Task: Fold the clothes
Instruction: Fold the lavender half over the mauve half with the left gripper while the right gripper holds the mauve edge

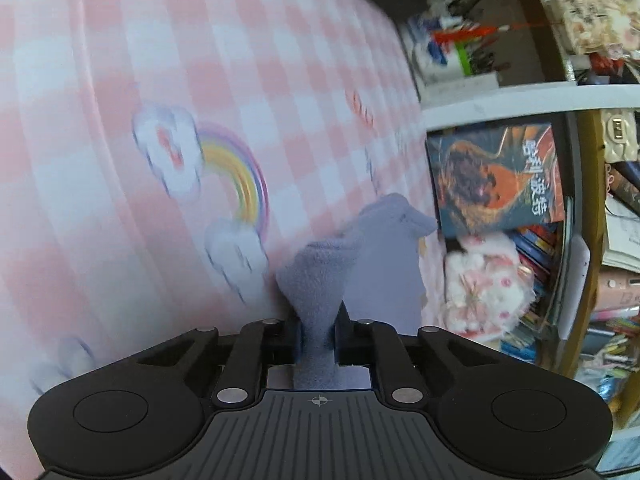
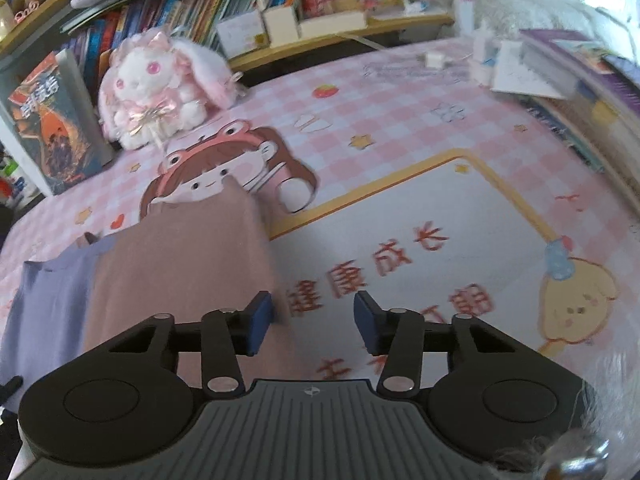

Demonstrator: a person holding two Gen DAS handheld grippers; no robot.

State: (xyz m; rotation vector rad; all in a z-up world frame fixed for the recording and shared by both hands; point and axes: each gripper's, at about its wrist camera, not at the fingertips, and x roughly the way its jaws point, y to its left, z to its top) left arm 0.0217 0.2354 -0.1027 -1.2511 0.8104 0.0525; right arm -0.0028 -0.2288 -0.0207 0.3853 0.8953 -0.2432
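Left gripper (image 1: pixel 318 336) clamped on blue cloth (image 1: pixel 360 256), lifted over checked mat (image 1: pixel 120 80). Right gripper (image 2: pixel 314 320) spread, empty, beside pink cloth (image 2: pixel 180 256) lying flat, blue cloth overlapping its left edge. Fold apparently underway; stage unclear.

a pink checked cloth (image 2: pixel 400 92) covers the desk. at its far left a white plush rabbit (image 2: pixel 156 88) sits beside an upright book (image 2: pixel 52 120), below crowded bookshelves (image 2: pixel 224 4).
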